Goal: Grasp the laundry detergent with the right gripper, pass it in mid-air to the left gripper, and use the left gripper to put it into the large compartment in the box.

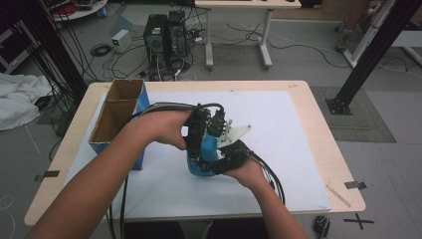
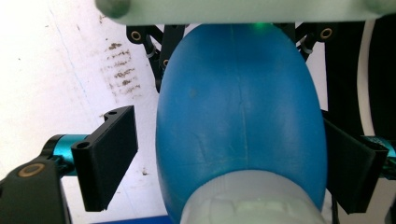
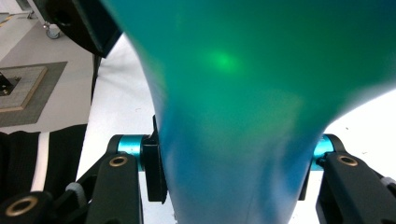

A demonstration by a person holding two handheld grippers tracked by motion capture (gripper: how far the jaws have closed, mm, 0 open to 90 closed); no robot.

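- Right gripper [image 1: 219, 162]: held in the person's right hand [image 1: 249, 172] near the middle of the table; its jaws are clamped on the narrow lower part of a blue rubber bulb [image 1: 201, 158]. In the right gripper view [image 3: 229, 172] both black pads press against the bulb's neck from either side.
- Left gripper [image 1: 201, 127]: held in the person's left hand [image 1: 161, 129], just above and behind the right one, pointing down at the same bulb. In the left gripper view [image 2: 229, 154] the jaws straddle the bulb's wide body; the pad on the picture's right lies against the rubber, while the pad on the picture's left stands off it with a gap of white mat showing between. Not gripping.
- Blue rubber bulb [image 2: 240, 121]: oval, smooth, with a faint seam down its middle and a pale whitish collar at its near end. It sits between the two grippers over the white mat.
- White mat [image 1: 278, 149]: covers most of the tabletop; dark scuff marks on it in the left gripper view.
- Table [image 1: 318, 124]: light wood edge around the mat.
- Cardboard box [image 1: 117, 112]: open-topped, blue outside, two compartments, standing at the mat's left edge, apart from the grippers.
- Cables [image 1: 268, 174]: black, trailing from both grippers toward the near edge.
- Floor beyond [image 1: 298, 64]: grey, with computer towers [image 1: 164, 37] and loose wiring.
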